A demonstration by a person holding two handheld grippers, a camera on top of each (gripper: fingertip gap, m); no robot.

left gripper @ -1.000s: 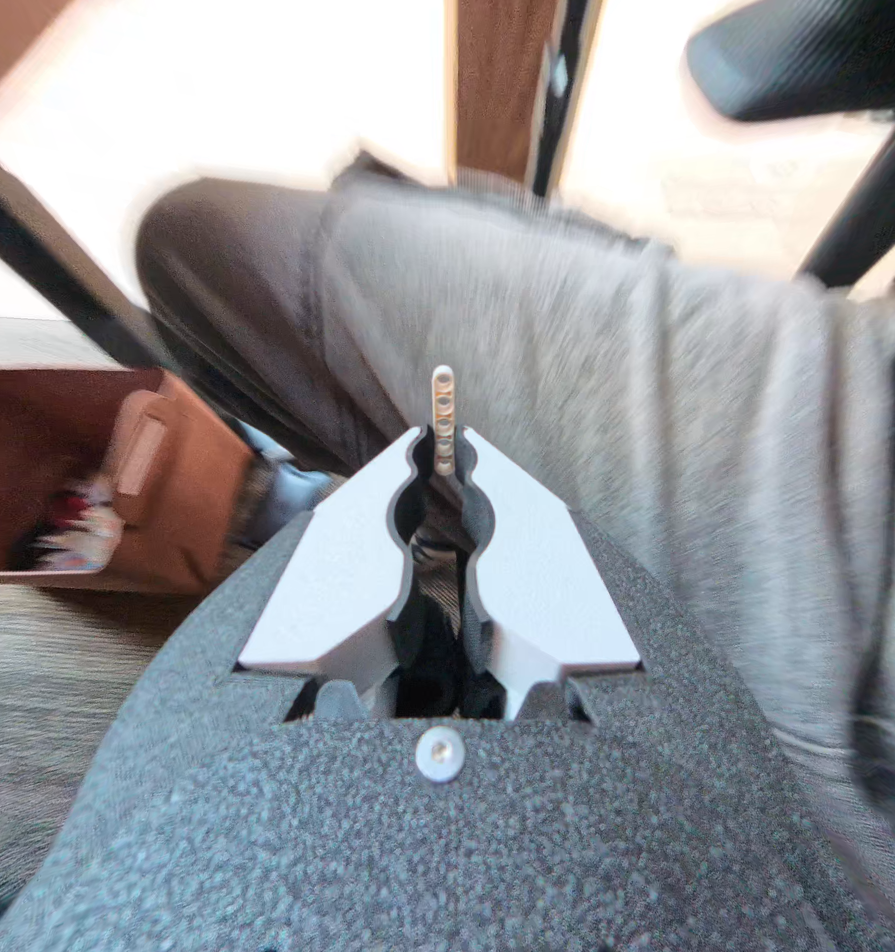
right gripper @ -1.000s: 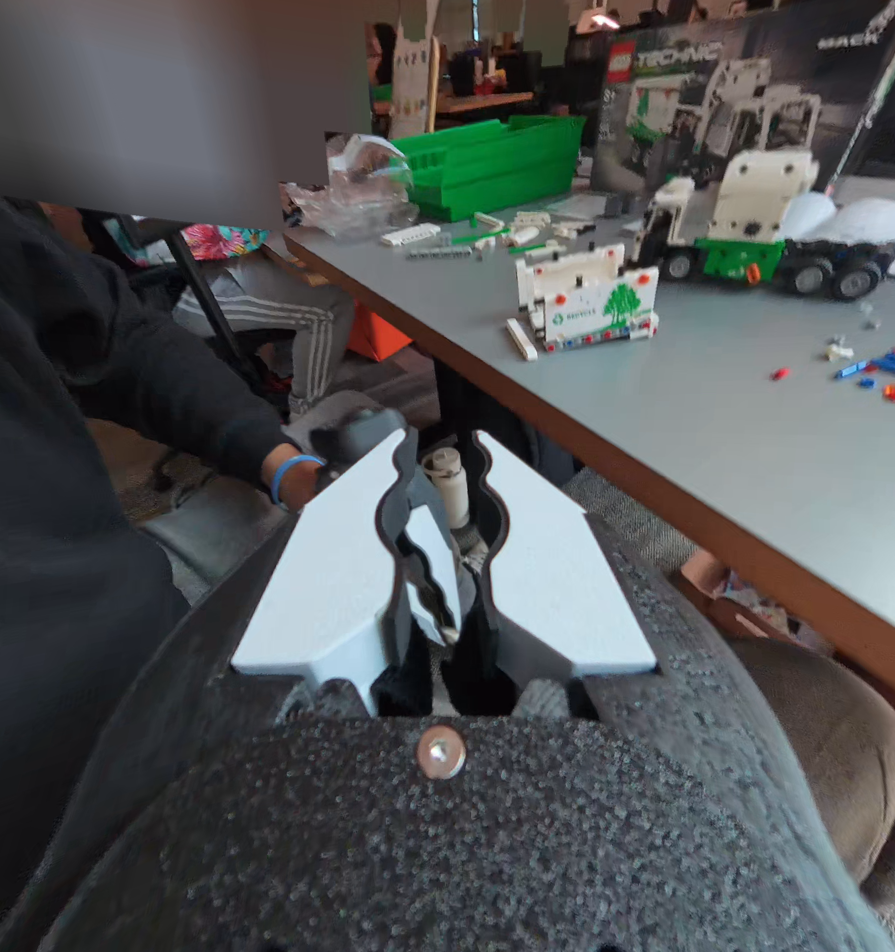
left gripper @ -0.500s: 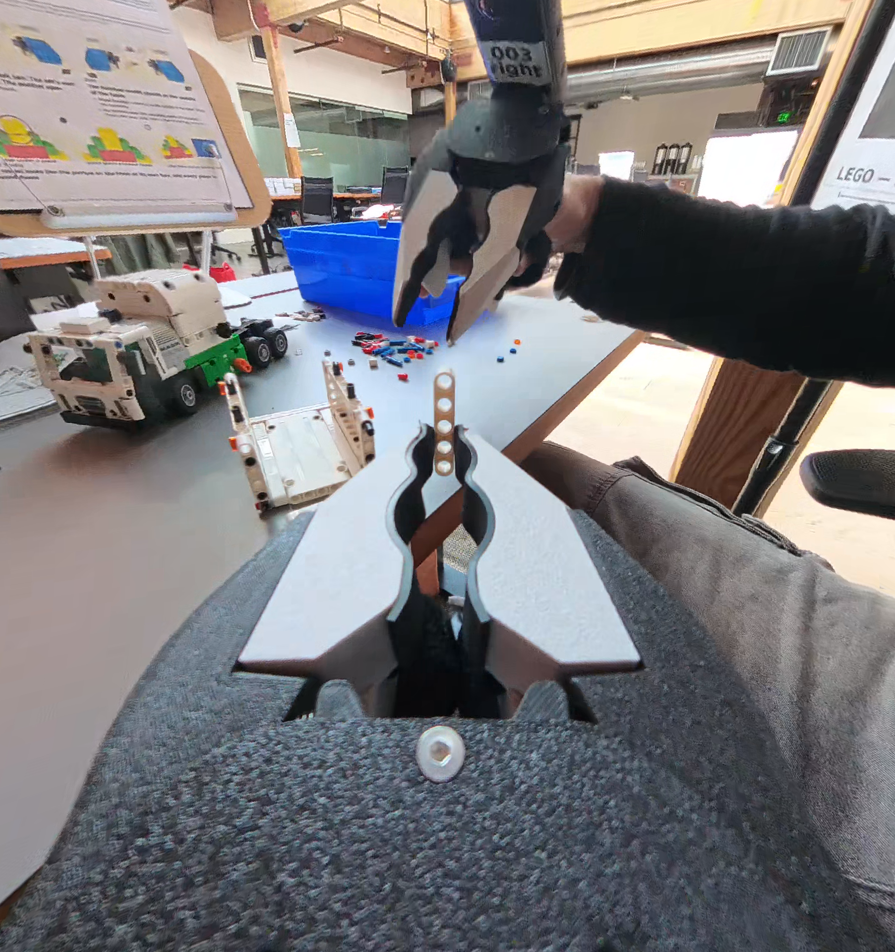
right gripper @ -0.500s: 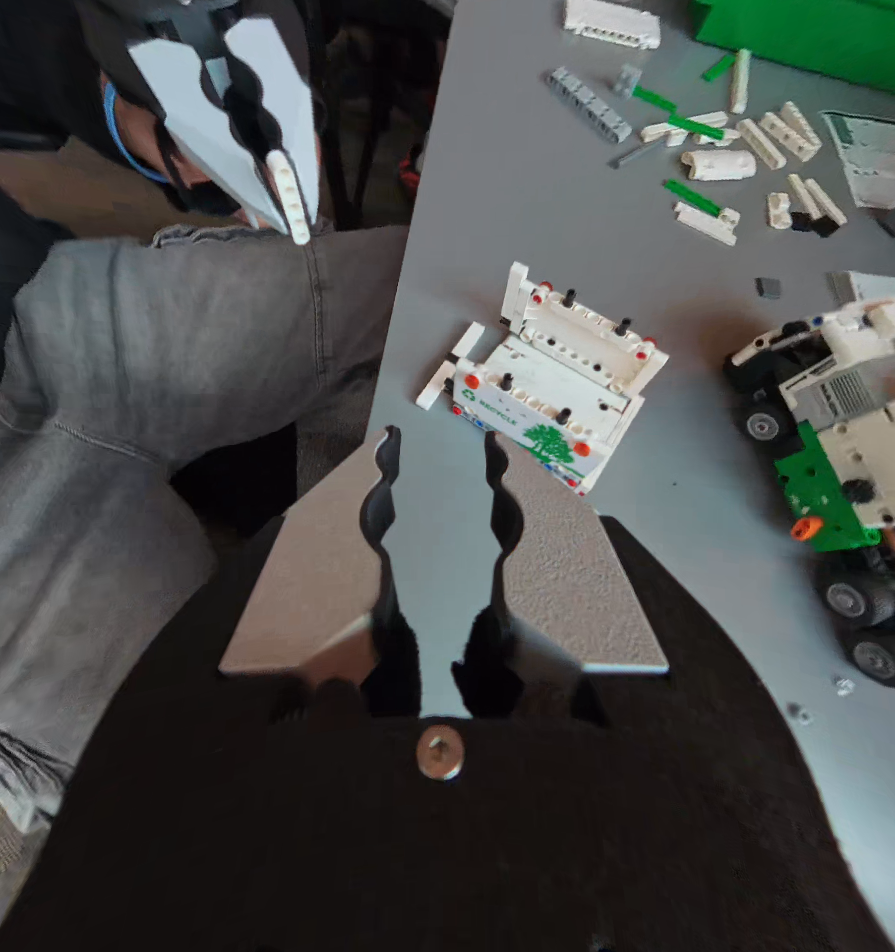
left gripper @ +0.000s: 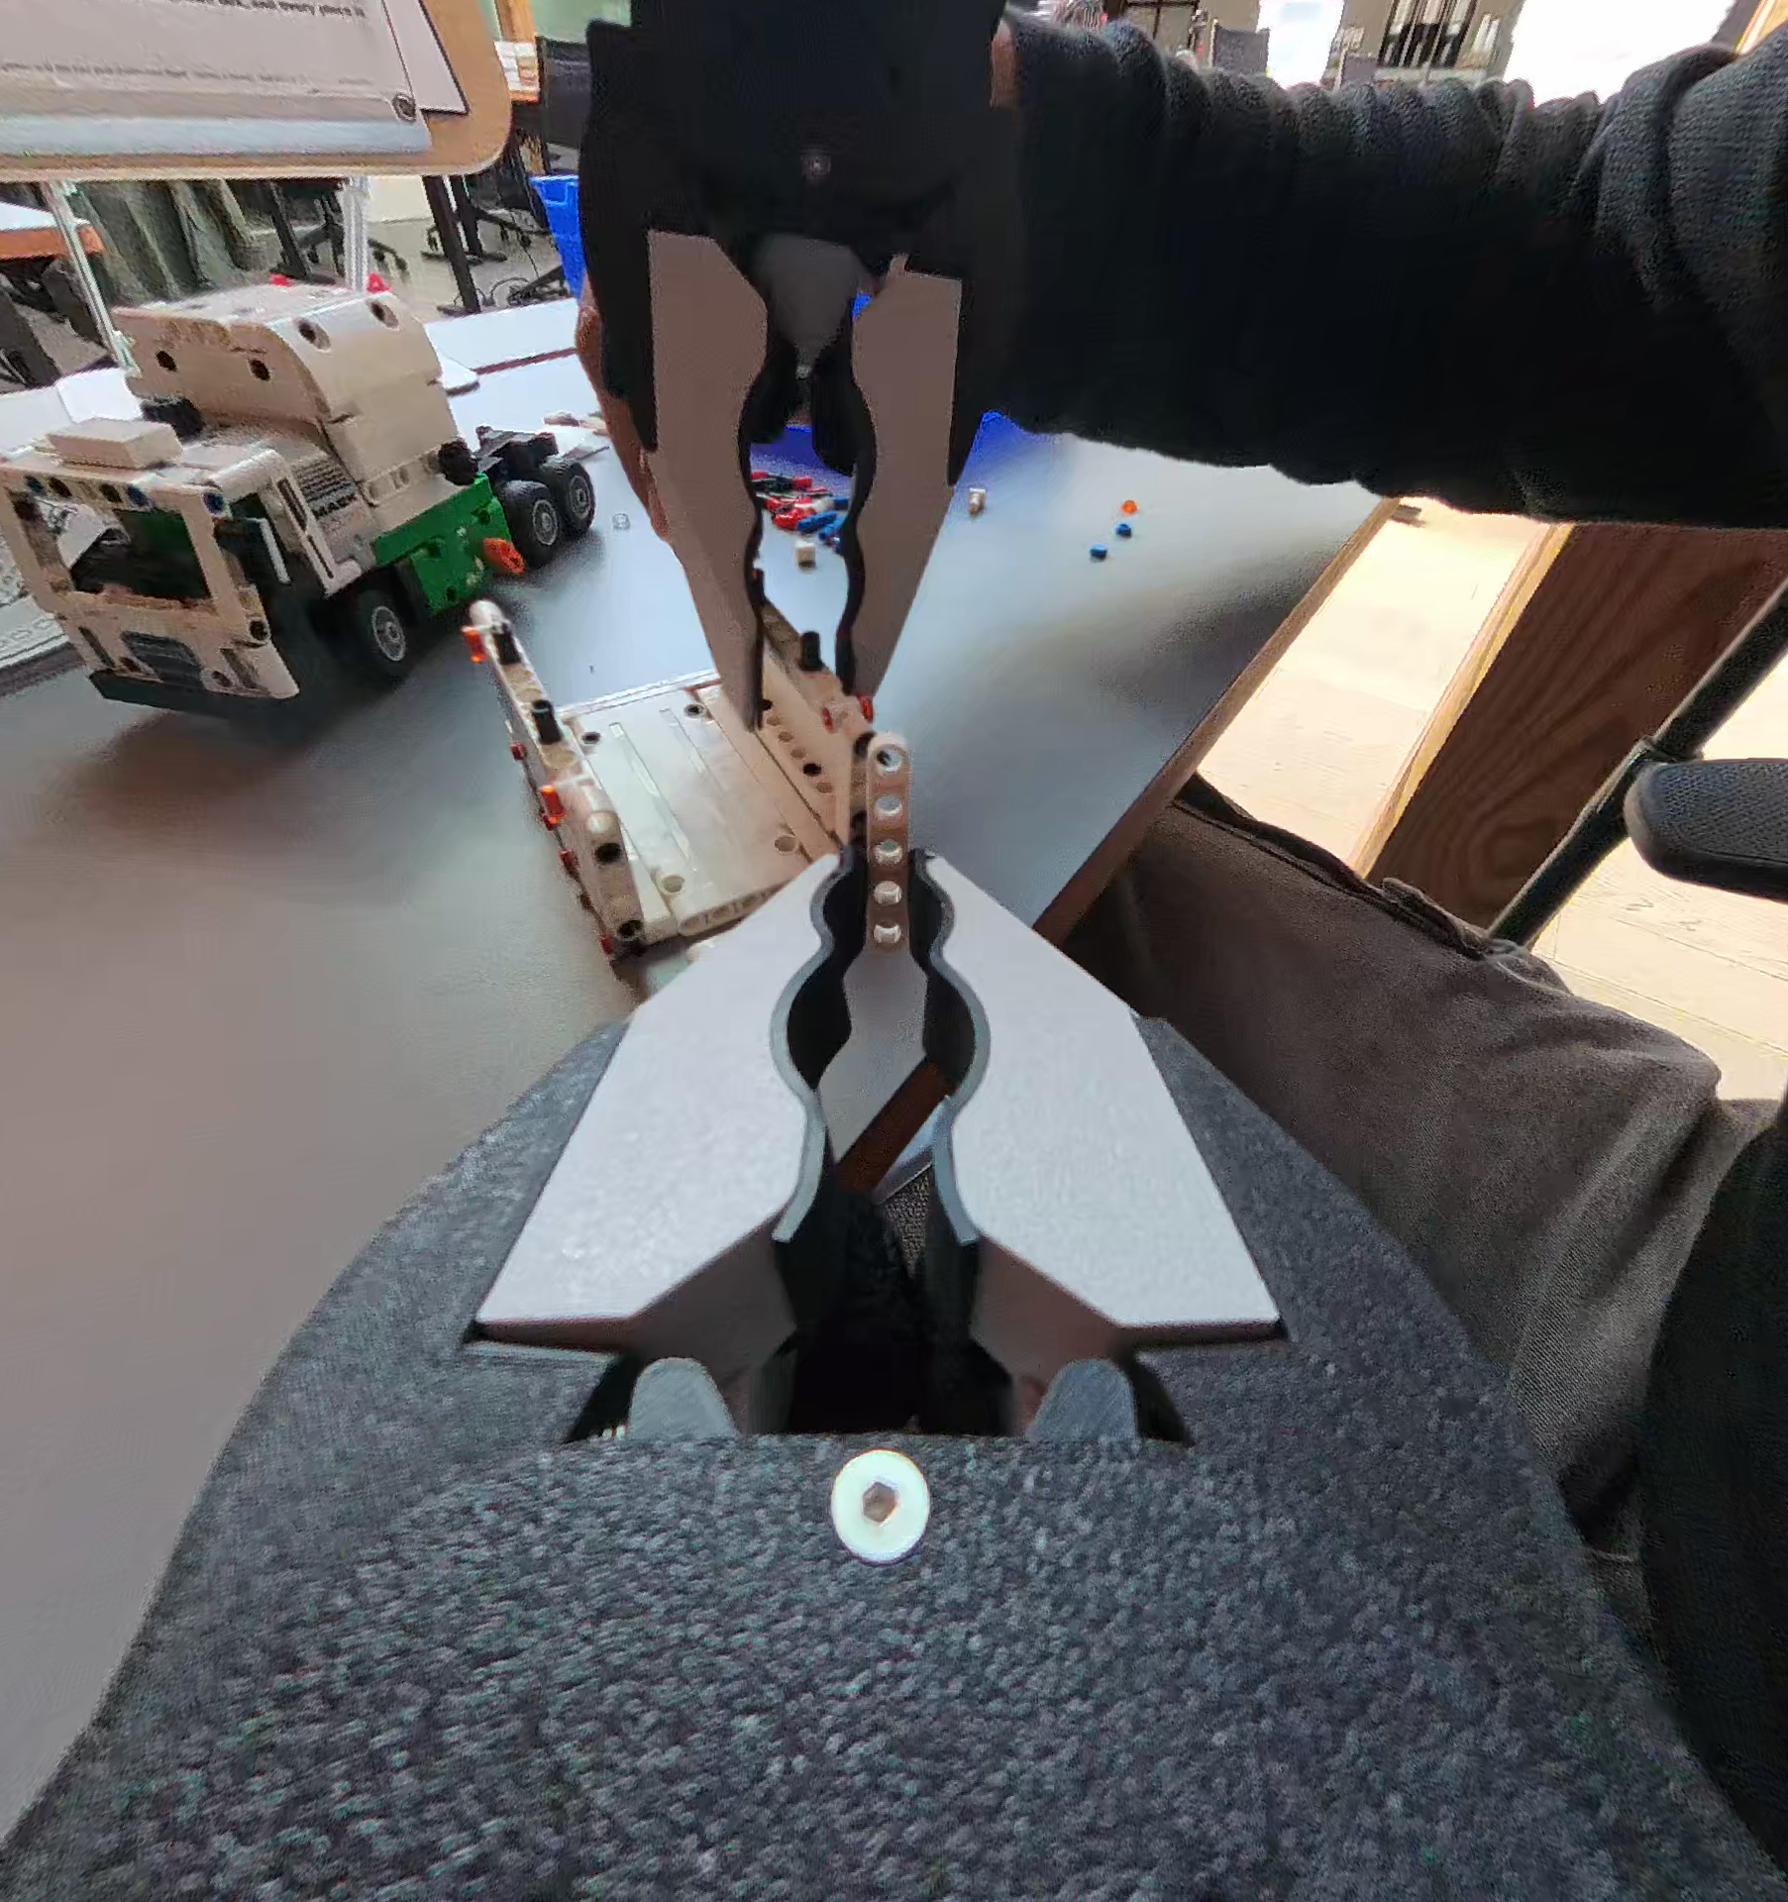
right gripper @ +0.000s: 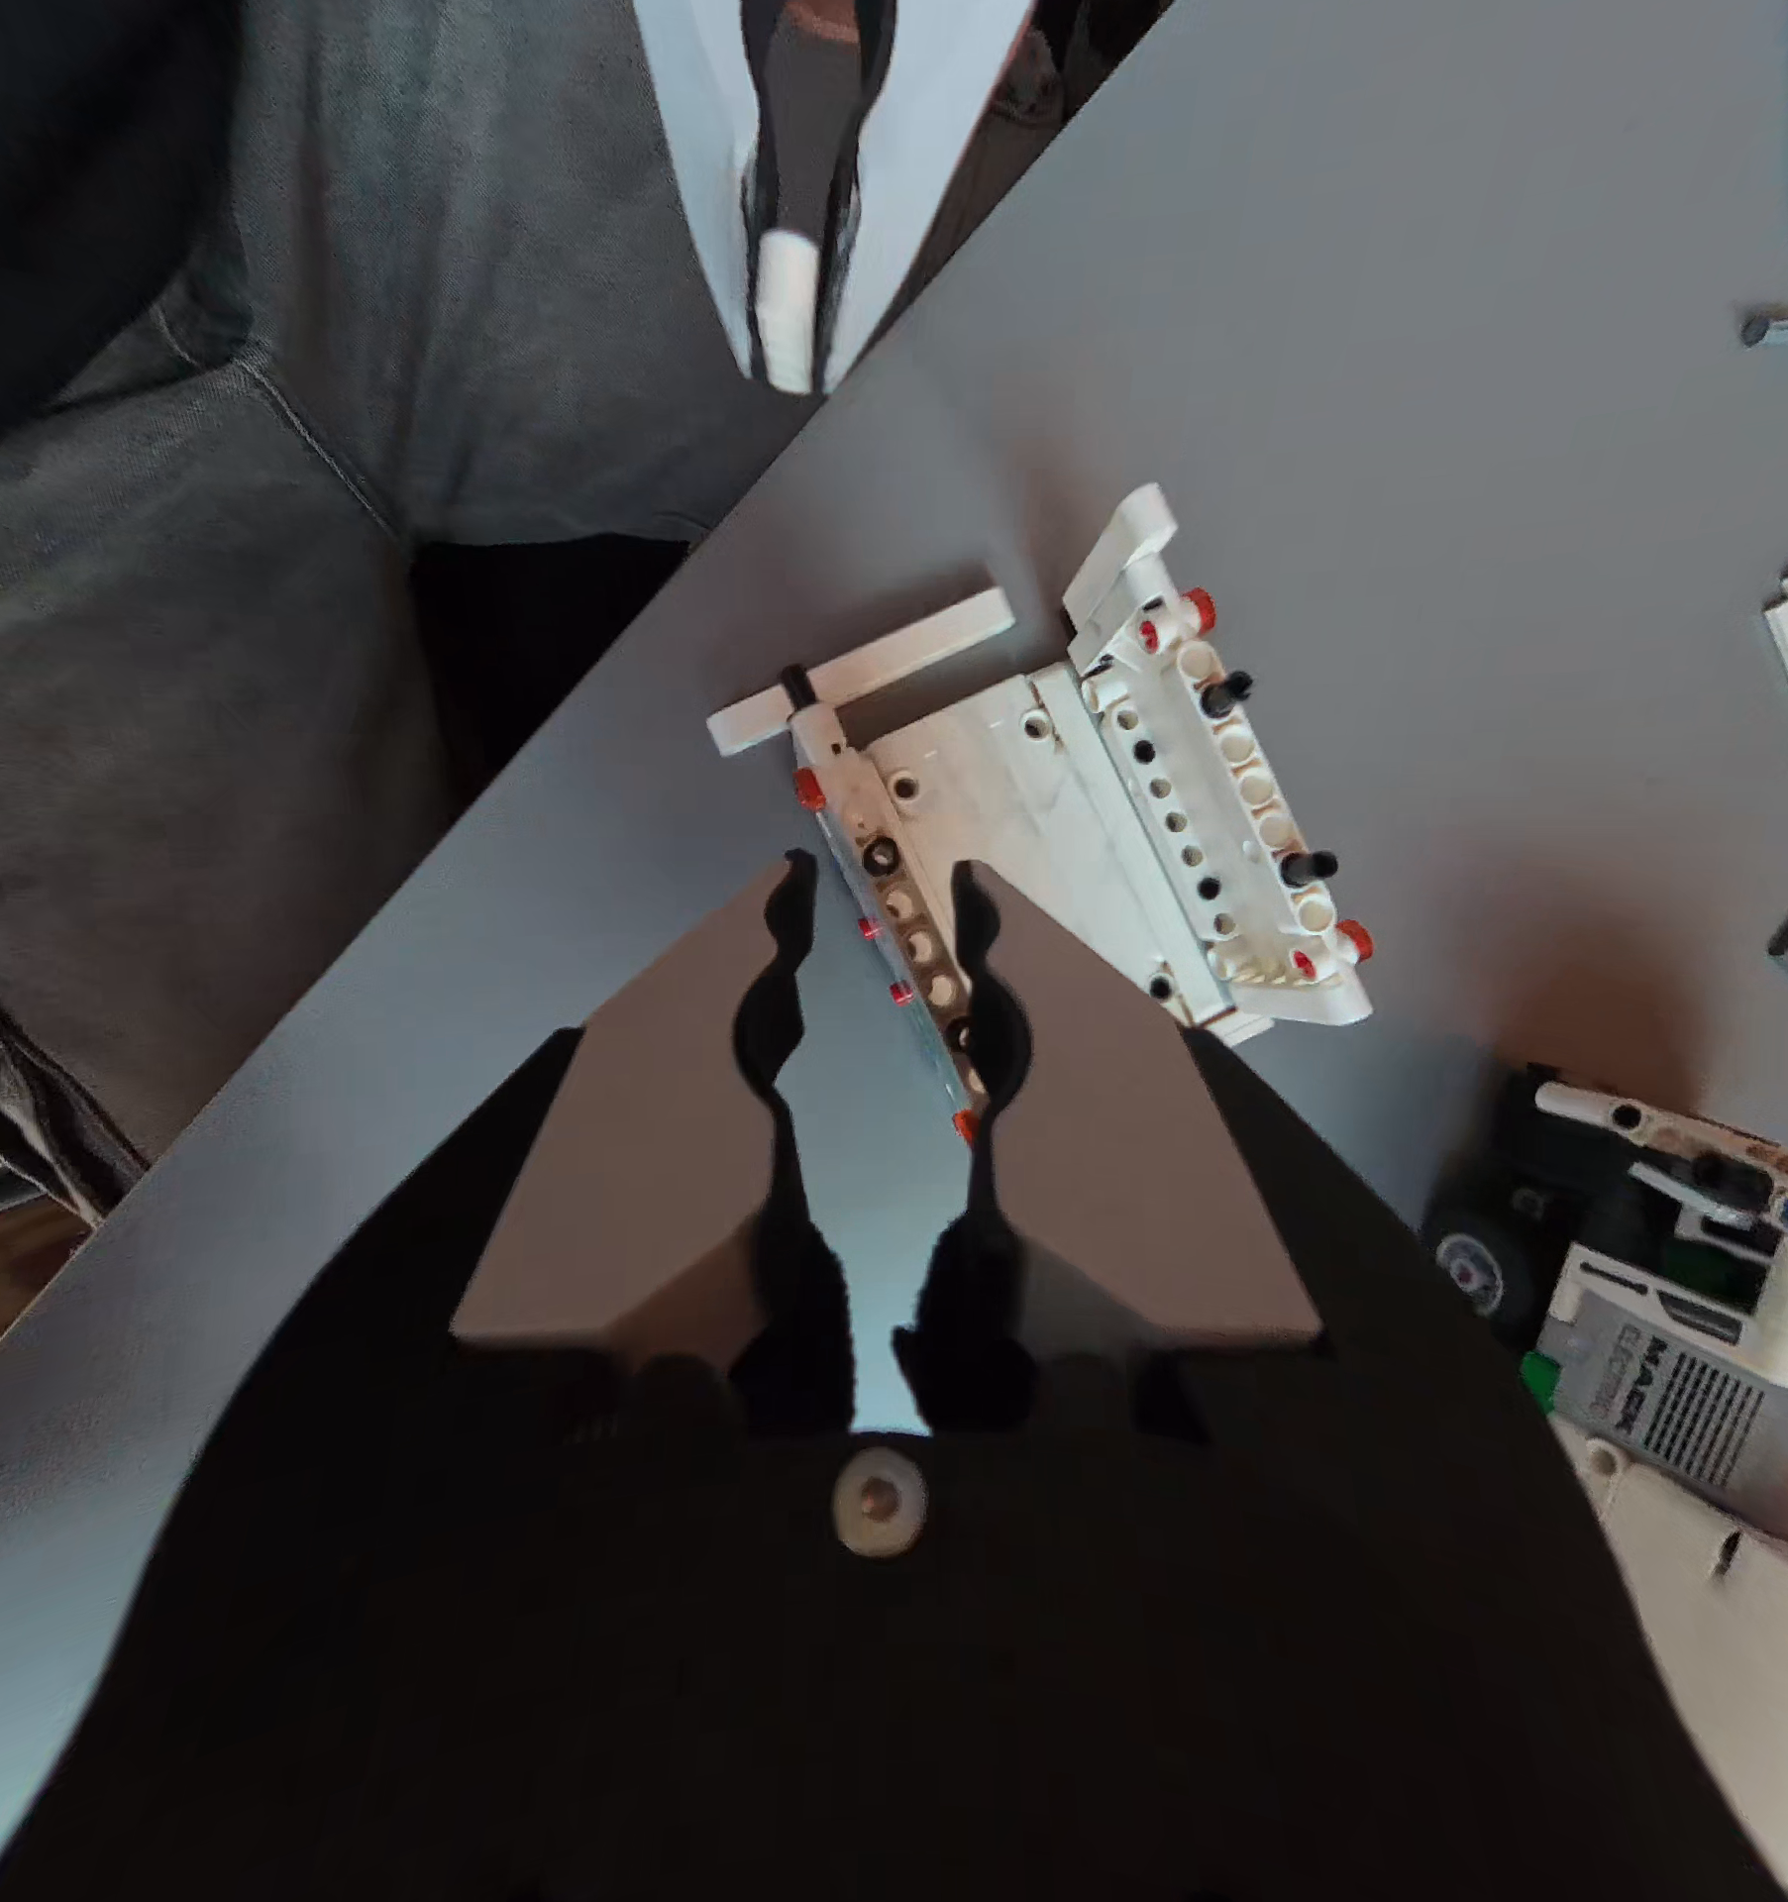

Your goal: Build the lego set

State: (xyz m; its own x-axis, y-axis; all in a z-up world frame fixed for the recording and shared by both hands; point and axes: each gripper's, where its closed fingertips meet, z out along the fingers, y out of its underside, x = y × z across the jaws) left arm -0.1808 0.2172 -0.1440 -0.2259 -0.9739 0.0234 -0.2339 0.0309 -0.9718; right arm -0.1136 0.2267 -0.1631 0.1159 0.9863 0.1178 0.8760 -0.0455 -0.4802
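Table: grey top (left gripper: 251, 1029) with a wooden edge, running diagonally past a person's grey-trousered leg (left gripper: 1383, 1029)
Truck model: white and green toy truck (left gripper: 251, 494) stands at the far left of the table, well apart from both grippers
Frame assembly: white brick-built frame (left gripper: 663, 793) with two holed side walls, black pins and red studs, lying flat near the table edge; a white bar sticks out sideways from one end
Right gripper: right gripper (right gripper: 879, 875) comes down from above on a dark sleeve (left gripper: 1383, 257), jaws apart and straddling the near side wall of the frame; a gap shows between the left finger and the wall, so nothing is gripped
Left gripper: left gripper (left gripper: 881, 875) sits at the table edge, jaws clamped on the lower end of a beam
Beam: thin white holed beam (left gripper: 887, 782) stands upright out of the left fingertips, its top just beside the near wall's end
Loose pieces: small red and blue bricks (left gripper: 797, 509) scattered farther back
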